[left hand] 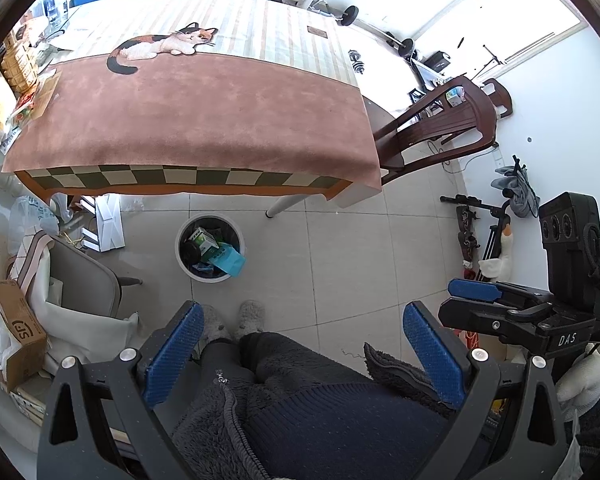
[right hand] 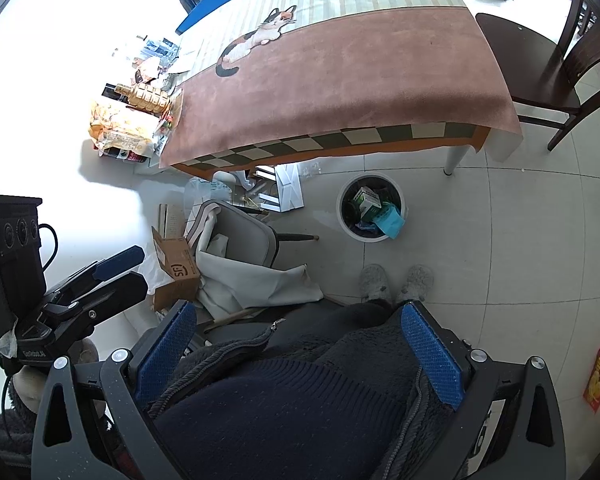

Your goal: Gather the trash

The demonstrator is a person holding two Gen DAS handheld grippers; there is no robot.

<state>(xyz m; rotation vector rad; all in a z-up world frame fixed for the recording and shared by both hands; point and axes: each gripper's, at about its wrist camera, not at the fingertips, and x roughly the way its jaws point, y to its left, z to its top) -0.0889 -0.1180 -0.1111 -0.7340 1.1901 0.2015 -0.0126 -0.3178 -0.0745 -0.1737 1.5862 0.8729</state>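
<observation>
Tiled floor (left hand: 340,248) holds trash bin (left hand: 209,247) before cat-cloth table (left hand: 204,116).

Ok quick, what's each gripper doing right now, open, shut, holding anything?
Left gripper: open, holding nothing.
Right gripper: open, holding nothing.

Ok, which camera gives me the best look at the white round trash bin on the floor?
The right wrist view: the white round trash bin sits near centre frame, rim fully visible, with a green-and-white carton and a blue wrapper inside. The left wrist view shows the same bin whole too, slightly further off-centre.
</observation>
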